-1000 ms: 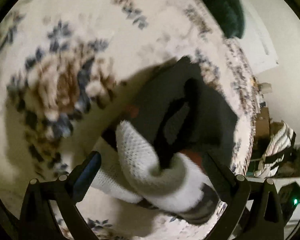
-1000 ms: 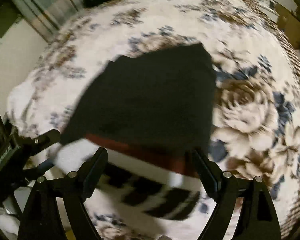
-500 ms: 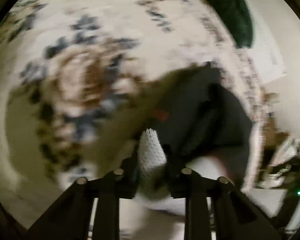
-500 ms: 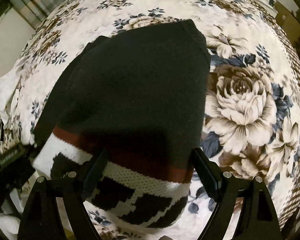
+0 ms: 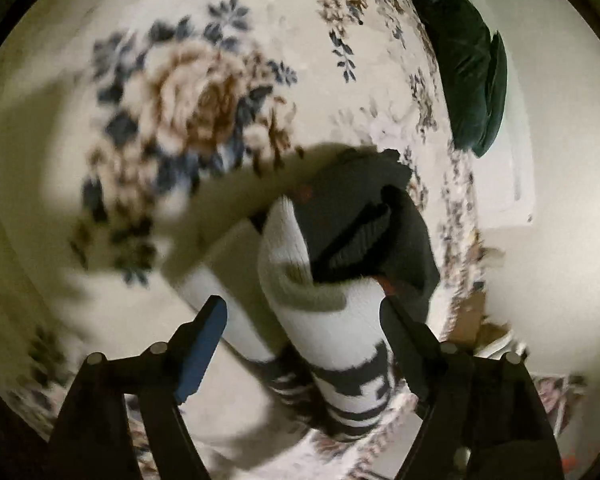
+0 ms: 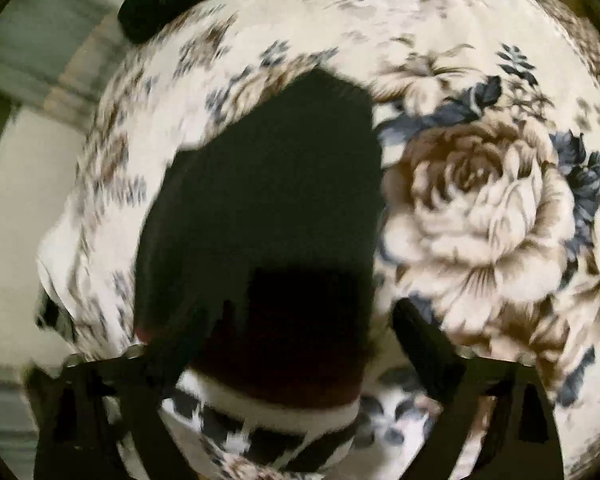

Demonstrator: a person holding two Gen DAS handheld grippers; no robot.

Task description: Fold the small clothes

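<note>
Half a second earlier the left gripper (image 5: 300, 332) pinched the white hem; by now its jaws had spread wide, freeing the garment (image 5: 340, 280), probably to finish a fold. Right gripper (image 6: 296, 332) hung wide over its dark body, lying on the floral bedspread (image 6: 480, 200).

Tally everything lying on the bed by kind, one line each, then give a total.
Knit garment, black, white and red: 1
Dark green cushion: 1
Floral bedspread beneath them: 1
Total: 3
</note>
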